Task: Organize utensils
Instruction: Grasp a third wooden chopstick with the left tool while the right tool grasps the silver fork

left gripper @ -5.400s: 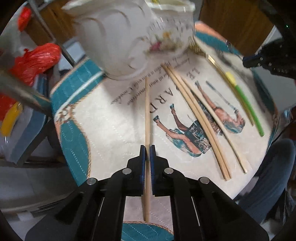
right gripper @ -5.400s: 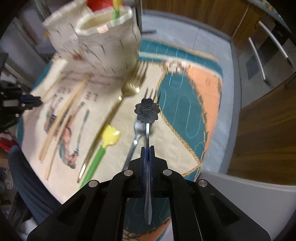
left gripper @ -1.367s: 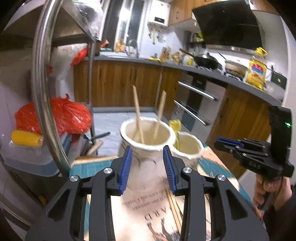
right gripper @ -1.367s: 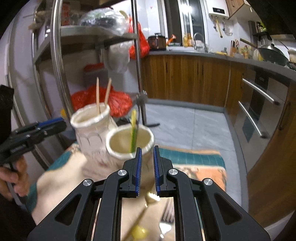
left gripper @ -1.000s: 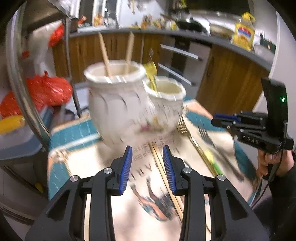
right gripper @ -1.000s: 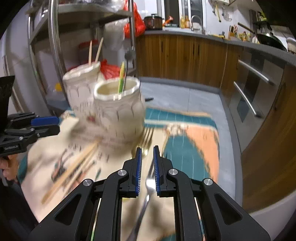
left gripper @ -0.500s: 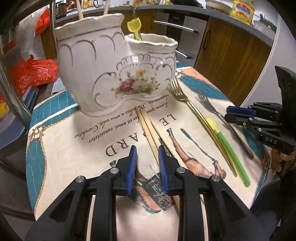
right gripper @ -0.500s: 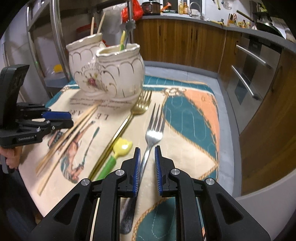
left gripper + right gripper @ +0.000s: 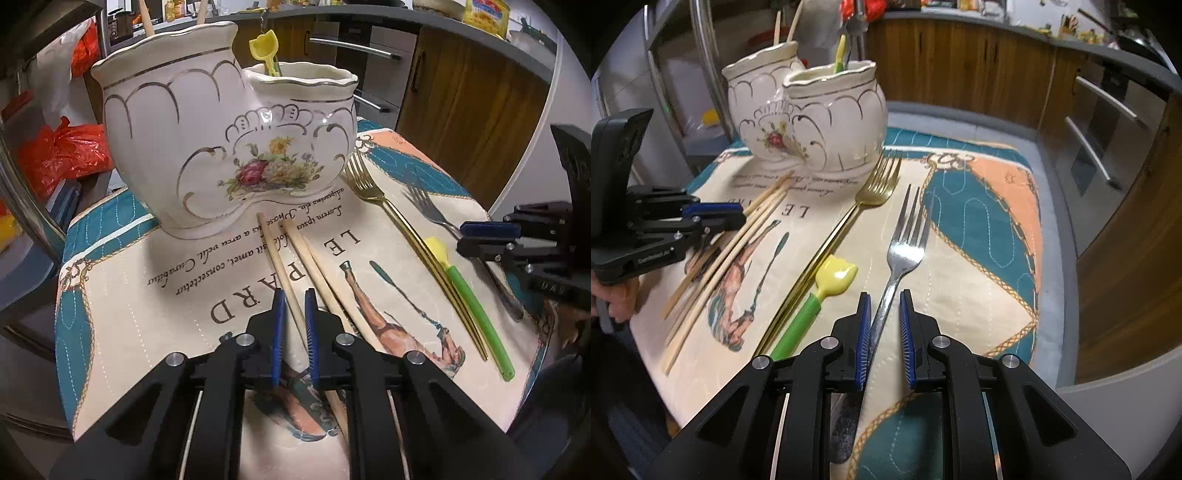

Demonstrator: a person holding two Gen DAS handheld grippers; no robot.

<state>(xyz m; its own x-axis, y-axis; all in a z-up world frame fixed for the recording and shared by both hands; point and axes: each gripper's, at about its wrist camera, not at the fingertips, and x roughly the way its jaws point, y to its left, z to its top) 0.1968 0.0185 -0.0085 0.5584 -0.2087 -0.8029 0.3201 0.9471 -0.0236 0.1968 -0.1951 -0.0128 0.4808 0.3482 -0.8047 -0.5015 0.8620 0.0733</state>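
Both of my hands have dropped from in front of the ceramic holder (image 9: 177, 147) to the printed mat (image 9: 122, 280), so I judge the last drop-off is finished and the next pair of pick-ups is starting.

The left hand-held gripper (image 9: 293, 306) has just been narrowing its jaws. They now straddle the leftmost wooden chopstick (image 9: 275, 254), which runs from the holder's foot back under the gripper. I can see a sliver of mat on either side of the stick, so the pads are not pressing it yet: it is bracketed, not grasped. A second chopstick (image 9: 317, 262) lies just to its right, near enough that the right pad could nudge it as the jaws close.

The right hand-held gripper (image 9: 884, 306) is also unclenched, its jaws a narrow slot over the handle of the silver fork (image 9: 905, 251). The handle lies nearer the left pad, with the tines pointing toward the far side. To the fork's left lie the yellow-headed green utensil (image 9: 812, 306) and the gold fork (image 9: 875, 192), both untouched.

Both grippers tilt steeply down at the mat, close over their targets, with the holder at the far edge. Its taller left cup already has chopsticks and its shorter right cup a yellow-headed piece (image 9: 264, 48), so I judge the sorting is well begun, with several pieces left.
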